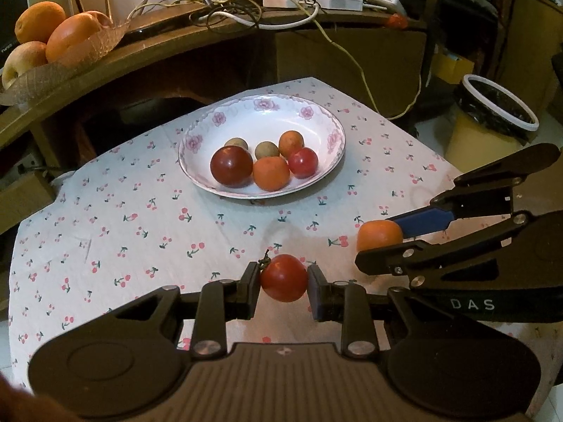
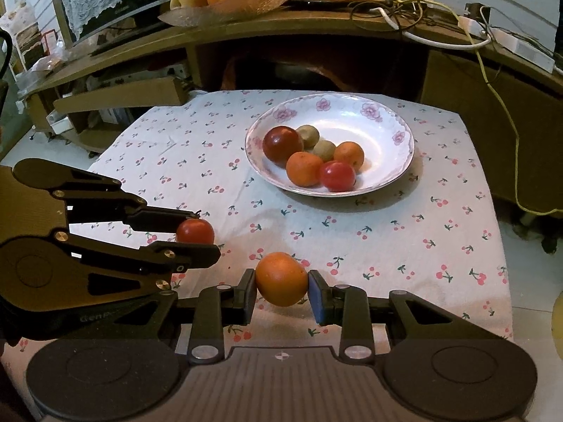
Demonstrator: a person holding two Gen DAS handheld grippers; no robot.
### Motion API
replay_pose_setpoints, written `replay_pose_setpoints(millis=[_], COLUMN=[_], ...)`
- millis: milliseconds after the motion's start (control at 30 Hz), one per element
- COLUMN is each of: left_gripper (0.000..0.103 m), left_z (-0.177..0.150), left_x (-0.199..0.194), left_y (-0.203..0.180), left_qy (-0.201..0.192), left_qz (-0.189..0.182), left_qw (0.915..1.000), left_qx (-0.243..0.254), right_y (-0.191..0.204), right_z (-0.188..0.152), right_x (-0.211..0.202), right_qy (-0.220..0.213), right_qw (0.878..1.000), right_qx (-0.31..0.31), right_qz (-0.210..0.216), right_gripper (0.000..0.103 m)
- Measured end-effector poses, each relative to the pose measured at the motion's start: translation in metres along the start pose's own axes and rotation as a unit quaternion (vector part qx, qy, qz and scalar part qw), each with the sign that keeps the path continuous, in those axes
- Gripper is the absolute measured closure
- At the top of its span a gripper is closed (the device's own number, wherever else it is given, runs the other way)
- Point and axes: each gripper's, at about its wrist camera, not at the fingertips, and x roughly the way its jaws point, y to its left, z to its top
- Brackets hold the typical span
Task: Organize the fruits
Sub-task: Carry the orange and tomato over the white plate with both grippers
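My left gripper (image 1: 283, 286) is shut on a red tomato (image 1: 283, 277) with a small stem, just above the cherry-print tablecloth (image 1: 140, 218). My right gripper (image 2: 281, 290) is shut on a small orange (image 2: 281, 279). The two grippers sit side by side near the table's front; each shows in the other's view, the right gripper (image 1: 380, 242) with its orange (image 1: 378, 234), the left gripper (image 2: 195, 234) with its tomato (image 2: 194, 231). Beyond them a white flowered plate (image 1: 327, 119) (image 2: 394, 119) holds several fruits: two red tomatoes, two oranges and two small brownish ones.
A wooden shelf (image 1: 218, 35) curves behind the table, carrying a glass dish (image 1: 52, 70) of large oranges and apples plus tangled cables (image 1: 246, 7). A lined bin (image 1: 492, 112) stands on the floor at the right. Cardboard boxes (image 2: 119, 98) lie left of the table.
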Motion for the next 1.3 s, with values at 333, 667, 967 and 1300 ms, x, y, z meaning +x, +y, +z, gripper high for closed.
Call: replay_pose_setpoints(millis=[333, 667, 967, 1300], left_gripper=[0.069, 0.069, 0.07, 0.07], left_z=[0.008, 0.018, 0.031, 0.044], left_x=[-0.001, -0.006, -0.006, -0.006], left_y=[-0.001, -0.003, -0.003, 0.002], left_qy=[-0.01, -0.026, -0.04, -0.051], left_qz=[0.007, 0.022, 0.033, 0.049], left_qw=[0.9999, 0.9994, 0.9986, 0.9975], left_qx=[0.004, 0.006, 0.002, -0.004], right_y=[-0.004, -0.005, -0.012, -0.016], right_z=[0.005, 0.011, 0.02, 0.032], right_x=[-0.003, -0.009, -0.012, -0.01], right_qy=[-0.009, -0.026, -0.044, -0.055], right_qw=[1.0, 1.0, 0.999, 0.997], right_qx=[0.008, 0.007, 0.02, 0.034], right_qz=[-0.005, -0.016, -0.026, -0.03], right_gripper=[0.069, 0.069, 0.069, 0.069])
